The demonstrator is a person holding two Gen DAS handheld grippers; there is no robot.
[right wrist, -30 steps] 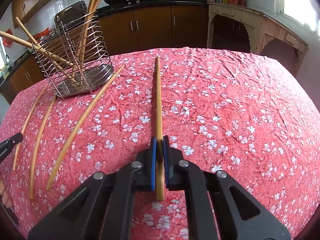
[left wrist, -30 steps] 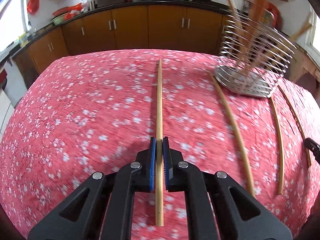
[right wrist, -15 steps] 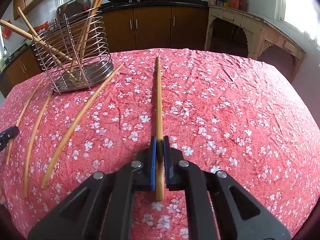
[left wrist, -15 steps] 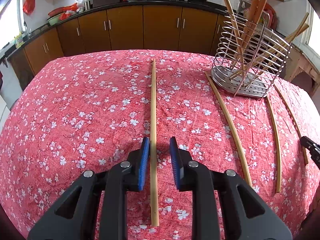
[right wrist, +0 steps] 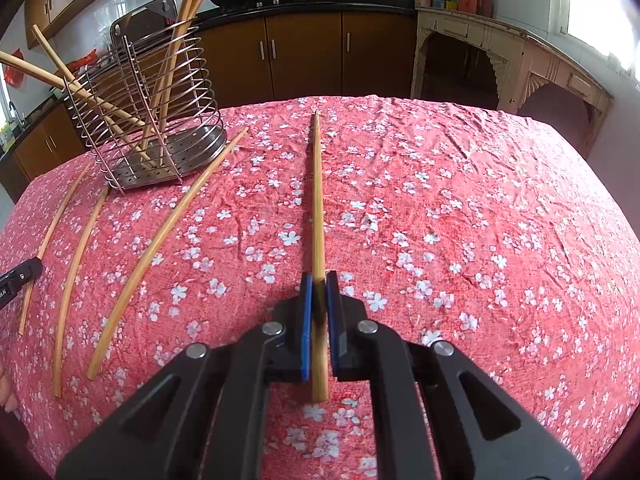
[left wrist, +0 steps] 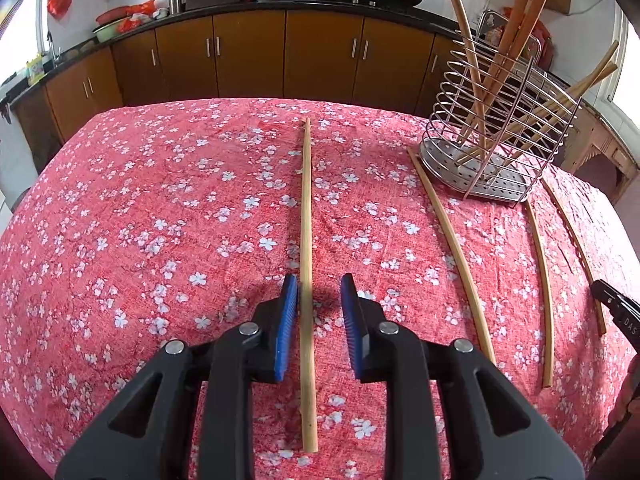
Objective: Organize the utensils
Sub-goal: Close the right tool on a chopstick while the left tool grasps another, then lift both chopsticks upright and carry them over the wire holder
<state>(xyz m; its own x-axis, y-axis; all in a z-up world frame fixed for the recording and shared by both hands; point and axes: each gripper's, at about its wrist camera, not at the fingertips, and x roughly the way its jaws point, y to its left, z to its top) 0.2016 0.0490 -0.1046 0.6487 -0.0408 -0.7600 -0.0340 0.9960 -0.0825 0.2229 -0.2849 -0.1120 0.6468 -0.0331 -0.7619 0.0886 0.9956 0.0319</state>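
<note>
In the left wrist view a long wooden chopstick (left wrist: 306,208) lies on the red flowered cloth. It runs between the blue pads of my left gripper (left wrist: 319,280), which is open, and neither pad presses on it. My right gripper (right wrist: 319,278) is shut on a second chopstick (right wrist: 317,184) near its near end, and the stick points away over the cloth. The wire utensil rack (left wrist: 440,156) (right wrist: 192,152) stands at the back and holds several chopsticks leaning out of it.
Three more chopsticks (right wrist: 168,236) (right wrist: 76,256) (right wrist: 52,232) lie loose on the cloth in front of the rack (left wrist: 452,248). The other gripper's tip shows at each view's edge (left wrist: 616,312) (right wrist: 16,280). Brown kitchen cabinets stand behind the table.
My left gripper's jaws have parted and let go of the chopstick, which now lies on the cloth between them. The right gripper keeps its grip and has not moved.
</note>
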